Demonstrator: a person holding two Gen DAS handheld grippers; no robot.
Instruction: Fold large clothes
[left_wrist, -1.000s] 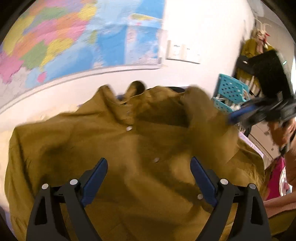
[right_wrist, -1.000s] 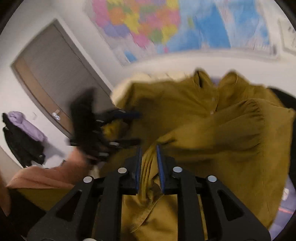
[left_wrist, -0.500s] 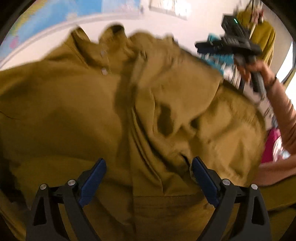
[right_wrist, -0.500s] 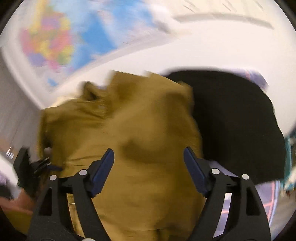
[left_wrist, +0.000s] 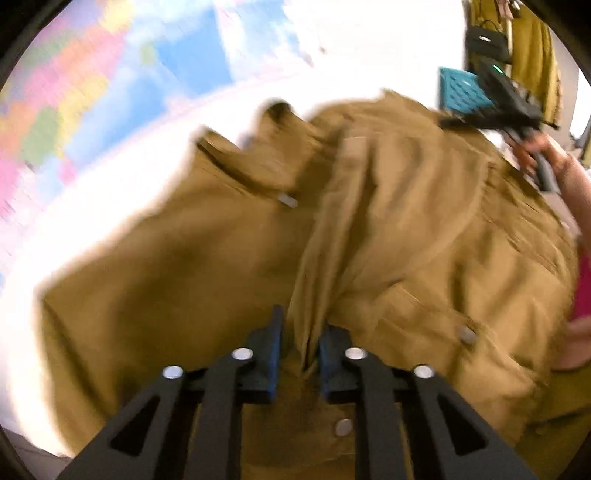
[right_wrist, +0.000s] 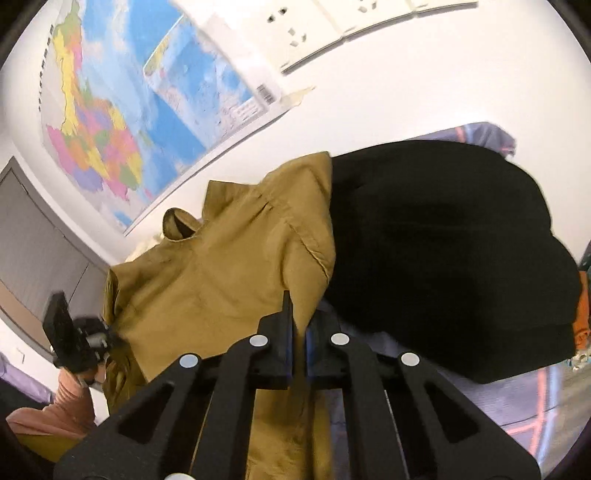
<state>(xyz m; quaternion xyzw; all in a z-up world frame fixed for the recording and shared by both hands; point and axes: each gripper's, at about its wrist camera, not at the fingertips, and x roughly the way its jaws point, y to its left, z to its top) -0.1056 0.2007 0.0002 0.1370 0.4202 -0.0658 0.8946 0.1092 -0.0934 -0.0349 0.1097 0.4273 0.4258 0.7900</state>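
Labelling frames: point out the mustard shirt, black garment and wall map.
mustard shirt (right_wrist: 229, 280): right wrist view, back panel.
black garment (right_wrist: 443, 258): right wrist view, middle of the heap.
wall map (right_wrist: 110, 147): right wrist view, coloured regions.

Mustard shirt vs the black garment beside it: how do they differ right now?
The mustard shirt is tan-yellow with a collar; the black garment is plain black, no detail visible. The shirt is pinched by the right gripper and left gripper; the black garment lies untouched. Both are fabric, side by side.

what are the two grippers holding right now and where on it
Both pinch the mustard shirt: left gripper on a bunched front fold, right gripper on its side edge.
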